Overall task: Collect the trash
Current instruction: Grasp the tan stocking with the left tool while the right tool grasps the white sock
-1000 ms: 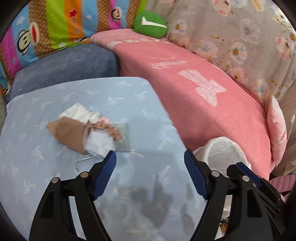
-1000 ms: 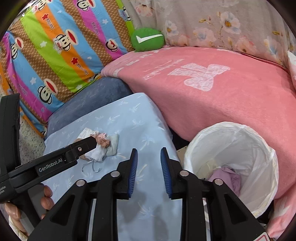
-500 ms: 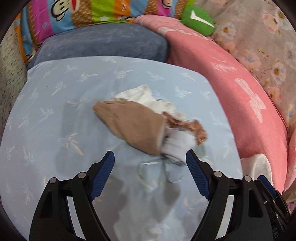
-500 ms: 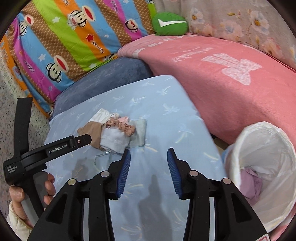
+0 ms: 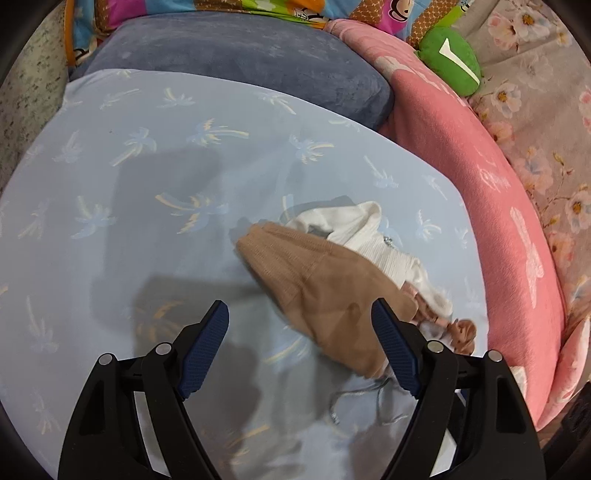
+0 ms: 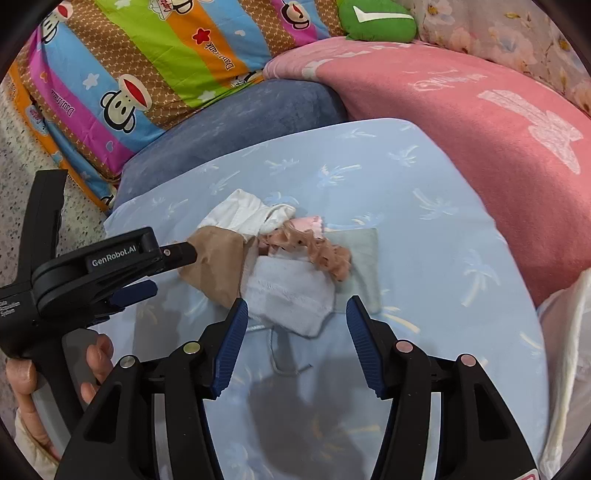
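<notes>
A small heap of cloth scraps lies on the light blue palm-print tablecloth: a tan piece, a white ribbed piece, a white fluffy piece, a pink lacy scrap and a pale green square. My left gripper is open, its jaws standing over the tan piece. It also shows in the right wrist view. My right gripper is open just in front of the white fluffy piece.
A thin grey cord lies by the heap. A white-lined bin edge shows at the right. A pink blanket, a blue cushion, a striped monkey pillow and a green toy lie around the table.
Both grippers have moved in toward the heap. The right gripper has opened wider and swung left, away from the bin. The left gripper now stands over the tan piece.
</notes>
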Tool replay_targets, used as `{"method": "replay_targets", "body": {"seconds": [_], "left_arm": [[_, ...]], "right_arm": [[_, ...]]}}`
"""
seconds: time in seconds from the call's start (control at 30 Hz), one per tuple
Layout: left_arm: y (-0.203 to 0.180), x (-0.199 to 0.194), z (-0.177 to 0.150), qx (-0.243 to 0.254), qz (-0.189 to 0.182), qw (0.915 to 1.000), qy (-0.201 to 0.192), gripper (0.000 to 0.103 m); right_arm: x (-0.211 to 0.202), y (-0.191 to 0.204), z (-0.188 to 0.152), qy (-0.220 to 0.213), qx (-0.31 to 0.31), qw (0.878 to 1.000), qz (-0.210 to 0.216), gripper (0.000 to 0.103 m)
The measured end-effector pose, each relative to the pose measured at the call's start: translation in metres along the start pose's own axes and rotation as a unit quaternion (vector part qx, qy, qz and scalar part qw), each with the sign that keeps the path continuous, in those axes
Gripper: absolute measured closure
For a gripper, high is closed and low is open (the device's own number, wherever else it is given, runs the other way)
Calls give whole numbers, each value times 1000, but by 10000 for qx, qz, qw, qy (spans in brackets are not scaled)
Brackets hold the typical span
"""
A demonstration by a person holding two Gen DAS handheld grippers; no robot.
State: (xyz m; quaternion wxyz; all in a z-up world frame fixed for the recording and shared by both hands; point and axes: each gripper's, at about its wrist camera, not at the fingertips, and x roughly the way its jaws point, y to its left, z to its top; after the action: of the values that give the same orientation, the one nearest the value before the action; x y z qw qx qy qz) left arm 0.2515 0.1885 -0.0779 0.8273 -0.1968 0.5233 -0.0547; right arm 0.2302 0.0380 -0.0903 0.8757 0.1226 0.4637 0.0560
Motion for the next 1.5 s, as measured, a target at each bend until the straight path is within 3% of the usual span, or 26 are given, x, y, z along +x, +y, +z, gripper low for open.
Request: {"method": "replay_targets", "body": {"seconds": [0.37, 0.47, 0.7, 0.77, 1.07, 1.5], "left_arm": [[1, 28, 11, -516, -336, 9972, 423, 26], [-2, 25, 8, -389, -335, 9981, 340, 28], [-5, 22, -2, -250, -472, 9978, 404, 81], [-6, 17, -5, -178, -453, 9982, 343, 91], [-18, -17, -21, 53, -523, 9986, 52, 94], [-75, -63, -46, 645, -688, 9950, -316, 94]], "right_arm": [[33, 4, 4, 143, 149, 9998, -44, 47], [33, 2, 2, 133, 180, 9997, -45, 49], [24, 0, -6, 125, 194, 9997, -1, 68], [19, -1, -9, 133, 200, 9997, 35, 72], [-14, -1, -24, 16, 151, 9997, 178, 78], [-91, -17, -33, -583, 155, 9980, 182, 78]]}}
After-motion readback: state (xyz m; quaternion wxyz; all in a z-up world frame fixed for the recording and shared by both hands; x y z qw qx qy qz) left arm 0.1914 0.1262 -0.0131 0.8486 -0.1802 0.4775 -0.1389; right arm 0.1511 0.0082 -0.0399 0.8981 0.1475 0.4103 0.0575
